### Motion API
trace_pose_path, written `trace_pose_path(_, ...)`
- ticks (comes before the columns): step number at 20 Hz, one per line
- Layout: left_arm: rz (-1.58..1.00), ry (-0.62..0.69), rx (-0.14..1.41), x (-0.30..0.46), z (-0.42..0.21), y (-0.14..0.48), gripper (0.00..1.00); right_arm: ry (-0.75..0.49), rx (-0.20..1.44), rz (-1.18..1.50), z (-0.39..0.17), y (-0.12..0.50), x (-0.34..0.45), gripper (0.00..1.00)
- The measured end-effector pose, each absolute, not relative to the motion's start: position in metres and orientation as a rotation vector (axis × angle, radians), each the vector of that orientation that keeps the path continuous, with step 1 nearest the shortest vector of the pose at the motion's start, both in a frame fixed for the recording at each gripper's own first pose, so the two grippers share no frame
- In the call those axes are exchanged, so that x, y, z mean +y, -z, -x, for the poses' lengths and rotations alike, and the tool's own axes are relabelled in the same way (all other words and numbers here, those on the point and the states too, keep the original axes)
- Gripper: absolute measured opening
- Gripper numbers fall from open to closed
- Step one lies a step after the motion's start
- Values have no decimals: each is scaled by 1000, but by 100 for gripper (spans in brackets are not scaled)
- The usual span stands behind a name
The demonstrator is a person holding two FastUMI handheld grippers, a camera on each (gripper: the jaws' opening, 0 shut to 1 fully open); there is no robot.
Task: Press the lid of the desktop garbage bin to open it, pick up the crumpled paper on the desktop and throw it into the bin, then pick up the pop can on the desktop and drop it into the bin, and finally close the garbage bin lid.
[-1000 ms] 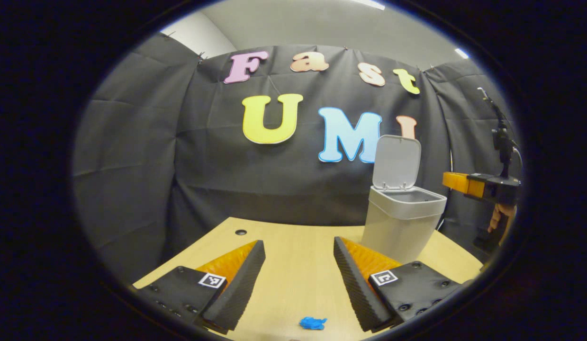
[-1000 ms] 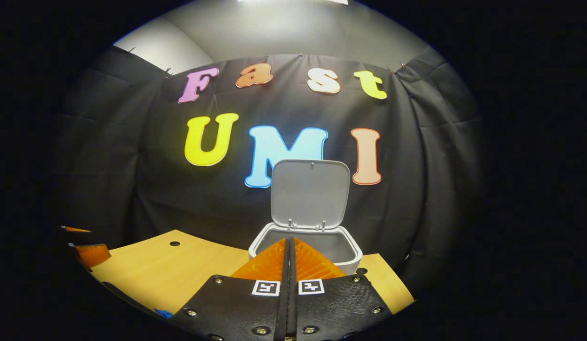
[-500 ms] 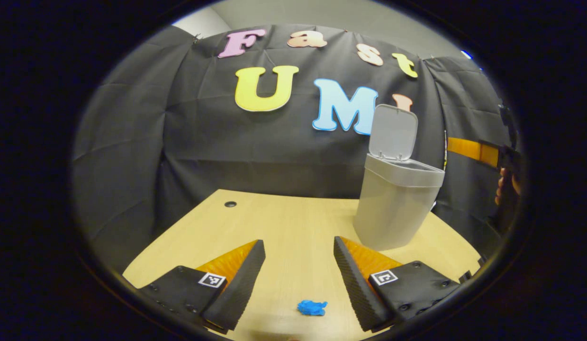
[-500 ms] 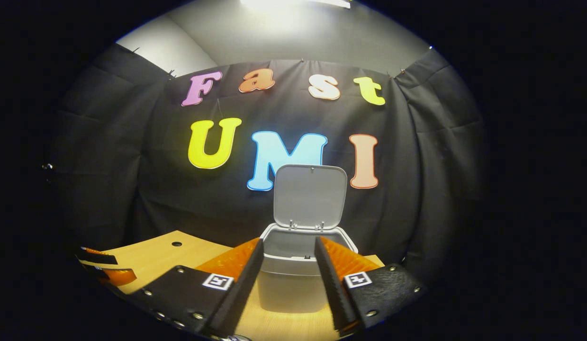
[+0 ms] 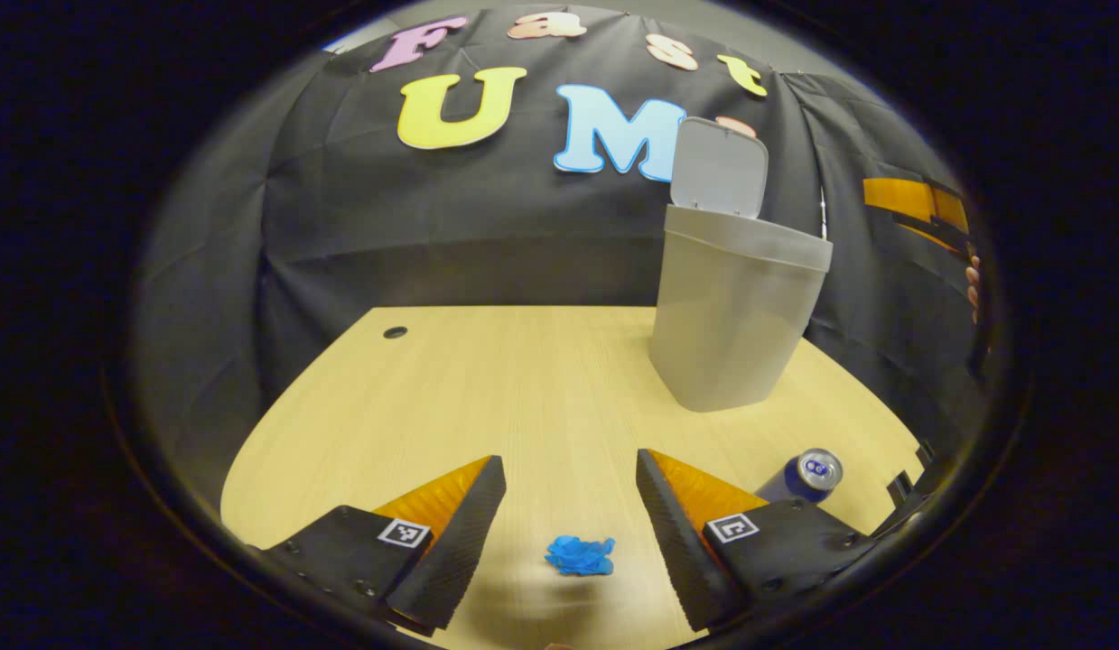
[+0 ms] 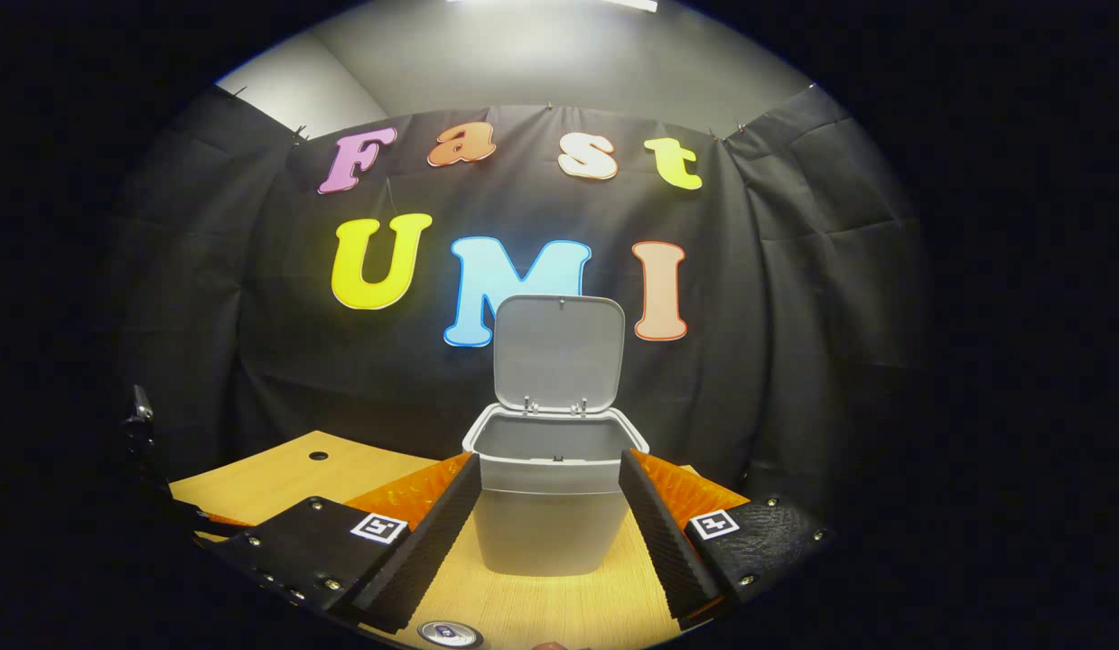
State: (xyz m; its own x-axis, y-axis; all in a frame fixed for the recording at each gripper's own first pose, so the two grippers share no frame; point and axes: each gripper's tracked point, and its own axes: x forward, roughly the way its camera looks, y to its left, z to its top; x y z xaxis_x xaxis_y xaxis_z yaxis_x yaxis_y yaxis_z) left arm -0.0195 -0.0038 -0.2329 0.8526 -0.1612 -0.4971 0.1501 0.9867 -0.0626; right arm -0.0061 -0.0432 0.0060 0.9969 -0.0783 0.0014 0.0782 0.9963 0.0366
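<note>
Bin: desktop garbage bin (image 5: 731, 316) stands toward the far right of the desk (image 5: 487, 379), its lid (image 5: 720, 167) swung up and standing upright behind the mouth, so the opening step looks done.
Paper: crumpled paper (image 5: 579, 554), blue, lies on the desk near the front edge, between the fingers of the left gripper (image 5: 566, 510) but touched by neither.
Left gripper: jaws wide apart, empty, hanging over the paper; the spread looks chosen to straddle the wad before closing.
Right gripper: right gripper (image 6: 548, 515) also has its jaws apart and holds nothing; it faces the bin squarely from a little way off, probably waiting clear of the mouth.
Can: pop can (image 5: 801, 476) stands upright on the desk in front of the bin, just beside the left gripper's right finger.
Step in hand: lowering onto the paper.
Risk: a soft, light wad may slip out if pinched off-centre.
</note>
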Motion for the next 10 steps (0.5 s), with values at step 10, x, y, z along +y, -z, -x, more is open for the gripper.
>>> trace_pose_path(10,-56,232,701,-15,35,320,100,139,85,-25,36,14,-40,98)
